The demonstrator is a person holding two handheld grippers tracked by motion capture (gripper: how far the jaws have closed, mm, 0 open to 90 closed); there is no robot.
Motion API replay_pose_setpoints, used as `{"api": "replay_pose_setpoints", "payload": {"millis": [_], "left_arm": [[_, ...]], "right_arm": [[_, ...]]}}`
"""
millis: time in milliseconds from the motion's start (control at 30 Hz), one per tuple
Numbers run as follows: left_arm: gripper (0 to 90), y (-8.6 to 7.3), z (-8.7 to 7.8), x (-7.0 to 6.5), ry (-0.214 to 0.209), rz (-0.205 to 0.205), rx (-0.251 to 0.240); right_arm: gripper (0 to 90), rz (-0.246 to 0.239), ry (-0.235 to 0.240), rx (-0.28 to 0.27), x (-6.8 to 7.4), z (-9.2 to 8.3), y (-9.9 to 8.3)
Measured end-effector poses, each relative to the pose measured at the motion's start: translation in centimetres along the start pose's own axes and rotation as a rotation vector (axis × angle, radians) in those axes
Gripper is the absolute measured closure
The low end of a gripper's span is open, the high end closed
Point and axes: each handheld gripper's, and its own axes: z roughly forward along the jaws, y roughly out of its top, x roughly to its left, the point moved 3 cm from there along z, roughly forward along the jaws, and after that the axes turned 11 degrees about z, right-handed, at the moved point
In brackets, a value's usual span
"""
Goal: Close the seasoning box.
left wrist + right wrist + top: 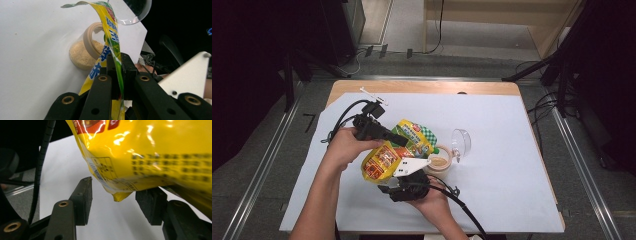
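A yellow-and-green snack pouch hangs tilted above the white sheet at mid-table. My left gripper comes in from the left and is shut on the pouch's upper edge. In the left gripper view, the jaws pinch the thin foil pouch. Below the pouch, my right gripper points at its lower end. Its jaws stand open, with the pouch's bottom corner hanging between them, not touched by the pads. An open jar of tan powder stands just to the right, its clear lid flipped back.
A white sheet covers most of the wooden table. A small white piece lies at the back left. Cables trail from both grippers. Dark stands and floor rails flank the table.
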Motion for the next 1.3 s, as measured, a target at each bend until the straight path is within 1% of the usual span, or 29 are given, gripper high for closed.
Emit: {"api": "replay_pose_setpoints", "payload": {"millis": [167,233,267,333,433,467,533,633,733,933,1033,1133,1233,1300], "left_arm": [[88.0,-0.2,-0.6,-0.1,-0.021,0.015,-0.014],[88.1,-0.2,-0.9,-0.1,-0.031,0.014,-0.021],[88.2,-0.3,-1.0,-0.1,-0.033,0.016,-0.028],[88.4,-0.4,-1.3,-0.1,-0.041,0.017,-0.032],[88.4,-0.5,-1.6,-0.2,-0.034,0.030,-0.048],[88.4,-0.5,-1.8,-0.2,-0.036,0.041,-0.053],[88.6,-0.5,-2.2,-0.3,-0.045,0.045,-0.071],[88.7,-0.7,-2.6,-0.2,-0.046,0.047,-0.081],[88.6,-1.0,-2.9,0.0,-0.045,0.044,-0.086],[88.9,-1.3,-3.4,0.1,-0.066,0.050,-0.104],[89.2,-1.5,-3.6,0.1,-0.071,0.052,-0.102],[89.4,-1.6,-3.8,0.4,-0.070,0.045,-0.121],[89.4,-1.8,-4.1,0.5,-0.065,0.046,-0.130],[89.4,-1.9,-4.3,0.7,-0.065,0.039,-0.142]], "right_arm": [[48.1,-0.005,-0.004,-0.015,-0.1,-0.2,0.1],[48.1,-0.001,-0.002,-0.016,-0.1,-0.3,0.1],[48.0,-0.010,-0.006,-0.023,-0.2,-0.4,0.1],[48.0,-0.008,-0.005,-0.029,-0.2,-0.5,0.1],[47.8,-0.002,-0.003,-0.030,-0.2,-0.6,0.1],[47.6,-0.001,-0.004,-0.034,-0.2,-0.6,0.2],[47.6,0.001,-0.006,-0.047,-0.4,-0.8,0.3],[47.2,0.014,-0.007,-0.053,-0.5,-1.1,0.4],[46.9,0.014,-0.013,-0.065,-0.7,-1.3,0.5],[46.9,0.019,-0.020,-0.066,-0.7,-2.0,0.3],[46.9,0.021,-0.025,-0.067,-0.8,-2.2,0.3],[46.9,0.023,-0.028,-0.069,-1.0,-2.7,0.3],[45.2,0.046,-0.008,-0.074,-1.0,-3.3,0.4],[45.2,0.063,0.009,-0.092,-1.0,-3.9,0.5]]}}
